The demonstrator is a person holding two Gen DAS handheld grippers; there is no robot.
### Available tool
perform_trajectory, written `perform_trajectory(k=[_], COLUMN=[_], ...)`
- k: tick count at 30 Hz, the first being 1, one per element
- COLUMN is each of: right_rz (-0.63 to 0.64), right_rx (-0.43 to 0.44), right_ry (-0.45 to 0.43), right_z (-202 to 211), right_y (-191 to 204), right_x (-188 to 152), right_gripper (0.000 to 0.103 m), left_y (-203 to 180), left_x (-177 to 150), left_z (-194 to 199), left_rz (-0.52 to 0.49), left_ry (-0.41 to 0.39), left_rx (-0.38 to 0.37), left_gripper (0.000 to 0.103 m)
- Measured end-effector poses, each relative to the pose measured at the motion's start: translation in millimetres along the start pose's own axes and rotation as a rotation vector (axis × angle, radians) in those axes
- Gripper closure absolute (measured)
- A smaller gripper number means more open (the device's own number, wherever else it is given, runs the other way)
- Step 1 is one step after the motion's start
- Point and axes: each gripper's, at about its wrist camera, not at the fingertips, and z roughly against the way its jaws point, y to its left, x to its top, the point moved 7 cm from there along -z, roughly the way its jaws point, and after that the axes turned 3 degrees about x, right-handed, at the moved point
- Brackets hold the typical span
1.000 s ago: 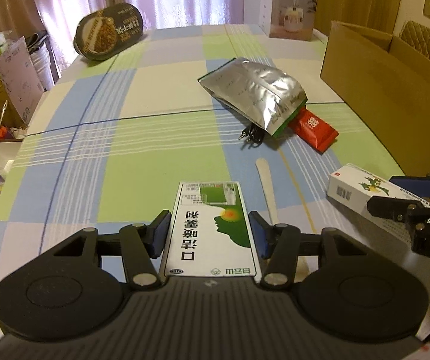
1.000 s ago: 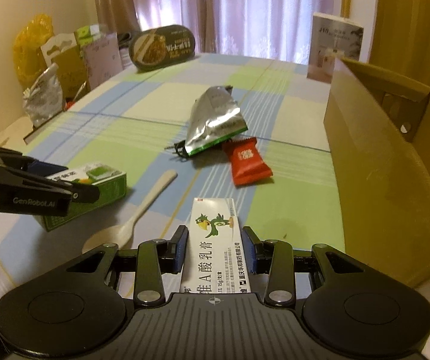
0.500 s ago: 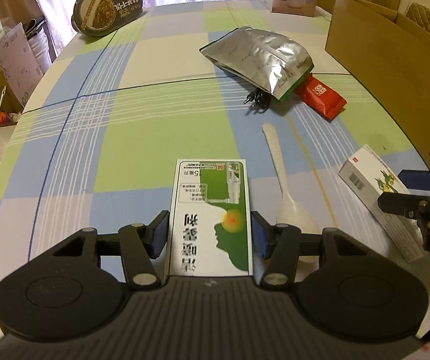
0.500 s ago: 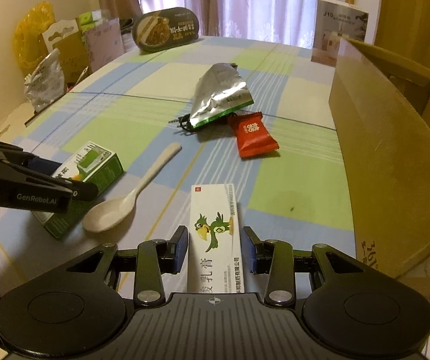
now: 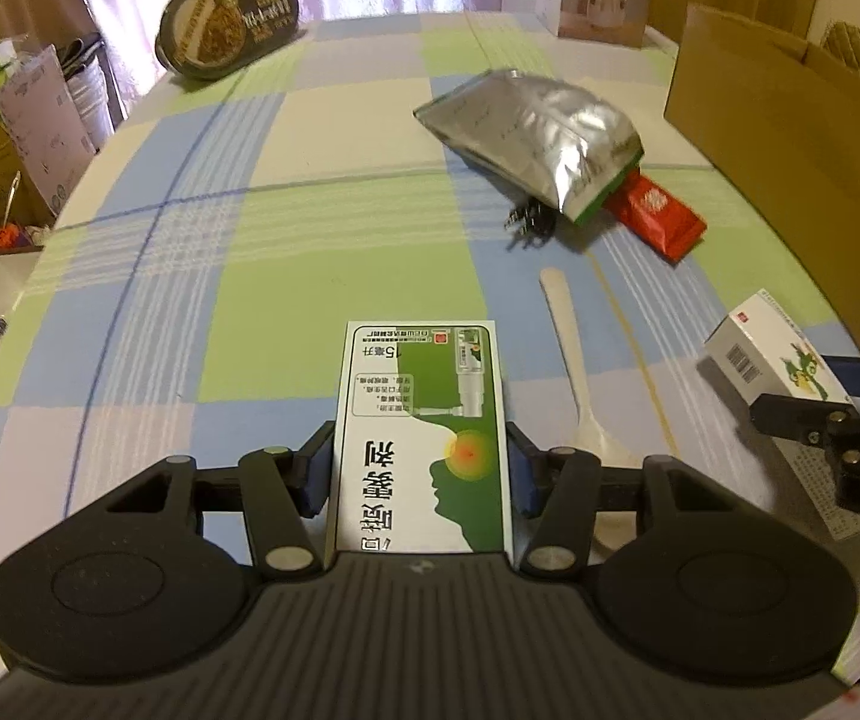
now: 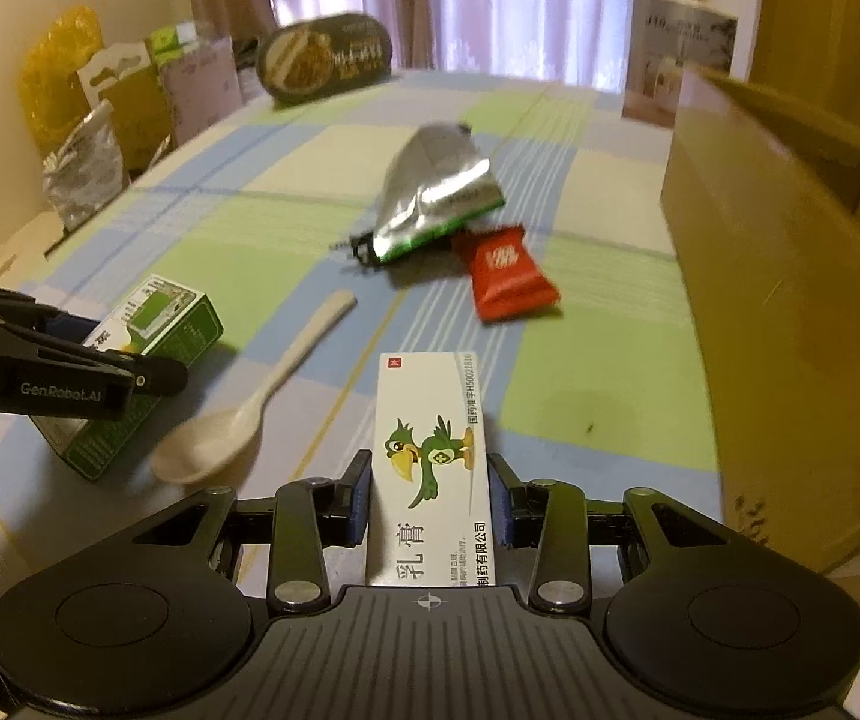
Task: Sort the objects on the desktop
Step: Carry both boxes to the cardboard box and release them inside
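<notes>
My left gripper is shut on a green-and-white medicine box that sticks out forward over the checked tablecloth. In the right wrist view this left gripper and its green box show at the left edge. My right gripper is shut on a white box with a green bird. From the left wrist view the right gripper and its white box sit at the right edge.
Between the two boxes lies a cream spoon. Further ahead are a silver pouch, a red snack packet and a small black plug. An open cardboard box walls the right side. A dark oval bowl stands at the far edge.
Both grippers stay shut on their boxes. Each box now reaches further out beyond the fingers, and both views have swung slightly over the table.
</notes>
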Motion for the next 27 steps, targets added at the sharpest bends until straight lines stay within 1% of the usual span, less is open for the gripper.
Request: perform_trajectory(k=[7, 13, 19, 27], right_rz=[-0.011, -0.018, -0.042, -0.072], right_rx=[-0.008, -0.017, -0.049, -0.122], right_ry=[-0.074, -0.144, -0.203, -0.285], right_z=[32, 61, 90, 133], right_y=[4, 4, -11, -50], right_x=[17, 34, 50, 71], right_gripper=[0.068, 0.068, 0.068, 0.068], left_y=[-3, -19, -51, -112], left_x=[16, 30, 45, 69], left_z=[27, 54, 78, 101], left_rz=[0.006, 0.006, -0.031, -0.075], left_ry=[-0.056, -0.100, -0.145, -0.185], left_rx=[-0.015, -0.057, -0.116, -0.239], left_gripper=[0.053, 0.053, 0.053, 0.053])
